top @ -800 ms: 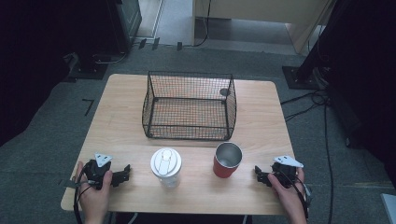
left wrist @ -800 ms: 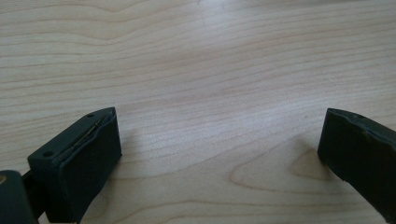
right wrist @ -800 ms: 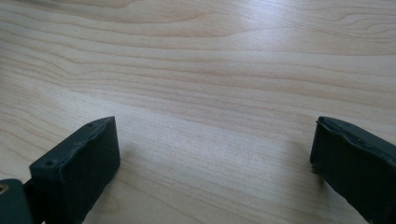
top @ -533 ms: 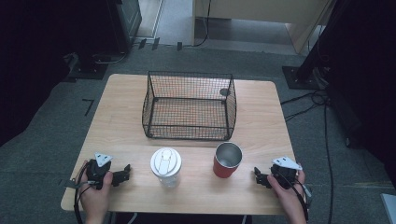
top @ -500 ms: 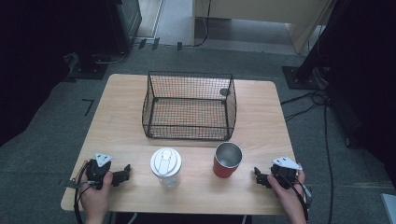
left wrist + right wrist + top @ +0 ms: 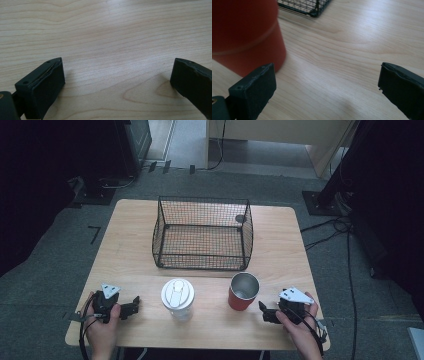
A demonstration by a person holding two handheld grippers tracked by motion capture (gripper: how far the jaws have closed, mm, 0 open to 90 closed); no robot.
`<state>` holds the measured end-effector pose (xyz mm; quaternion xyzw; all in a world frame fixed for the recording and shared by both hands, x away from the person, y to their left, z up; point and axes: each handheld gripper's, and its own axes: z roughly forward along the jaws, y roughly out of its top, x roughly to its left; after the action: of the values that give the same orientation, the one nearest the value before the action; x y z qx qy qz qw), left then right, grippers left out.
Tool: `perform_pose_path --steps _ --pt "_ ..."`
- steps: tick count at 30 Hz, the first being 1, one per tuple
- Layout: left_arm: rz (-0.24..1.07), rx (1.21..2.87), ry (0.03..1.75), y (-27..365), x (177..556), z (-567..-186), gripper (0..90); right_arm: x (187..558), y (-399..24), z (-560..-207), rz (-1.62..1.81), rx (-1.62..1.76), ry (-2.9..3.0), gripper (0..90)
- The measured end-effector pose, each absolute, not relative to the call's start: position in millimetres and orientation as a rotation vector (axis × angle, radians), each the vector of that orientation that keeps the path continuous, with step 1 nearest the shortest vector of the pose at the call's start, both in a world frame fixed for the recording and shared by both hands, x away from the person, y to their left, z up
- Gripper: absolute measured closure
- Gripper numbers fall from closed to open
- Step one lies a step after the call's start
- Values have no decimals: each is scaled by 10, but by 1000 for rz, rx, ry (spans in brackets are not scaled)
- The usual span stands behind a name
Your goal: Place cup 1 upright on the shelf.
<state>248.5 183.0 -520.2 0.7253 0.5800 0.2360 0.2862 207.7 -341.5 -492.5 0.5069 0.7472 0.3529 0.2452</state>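
The wooden table was the largest thing in sight, and the black wire basket stood on its far half, open at the top; every place below is given from that basket. Just in front of the basket's right front corner stood the red cup, upright and open, its metal inside showing from above. In front of the basket's left half, beside the cup but apart from it, stood the clear cup with a white lid. The right hand came in from the near edge, well to the near right of the basket, and held the right gripper low and level over the wood, pointing toward the red cup and near it without touching. The left hand lay likewise at the near left of the basket, its left gripper level and aimed at the lidded cup, with a gap between them. The right gripper view added what the high view could not: jaws standing wide with bare wood between them, the red cup's wall looming beside one jaw, and the basket's corner beyond. The left gripper view showed equally wide jaws and plain wood grain between them.
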Motion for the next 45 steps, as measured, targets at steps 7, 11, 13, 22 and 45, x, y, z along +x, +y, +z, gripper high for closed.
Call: perform_pose_path --steps 7,11,13,22,45 --pt "631 1938 1550 1830 2485 -5202 2 2021 -3287 -4807 1070 1311 2089 16" --pt "631 1938 1550 1830 2485 -5202 2 2005 -3216 -4790 1089 1259 2122 15" --pt "631 1939 1550 1830 2485 -5202 2 2007 -3185 -4777 1100 1241 2133 15" --pt "631 1938 1550 1830 2485 -5202 2 2011 -3019 -4698 1161 1185 2158 39" --pt "630 1938 1550 1830 2485 -5202 2 2137 -2749 -4641 1268 1236 2077 66"
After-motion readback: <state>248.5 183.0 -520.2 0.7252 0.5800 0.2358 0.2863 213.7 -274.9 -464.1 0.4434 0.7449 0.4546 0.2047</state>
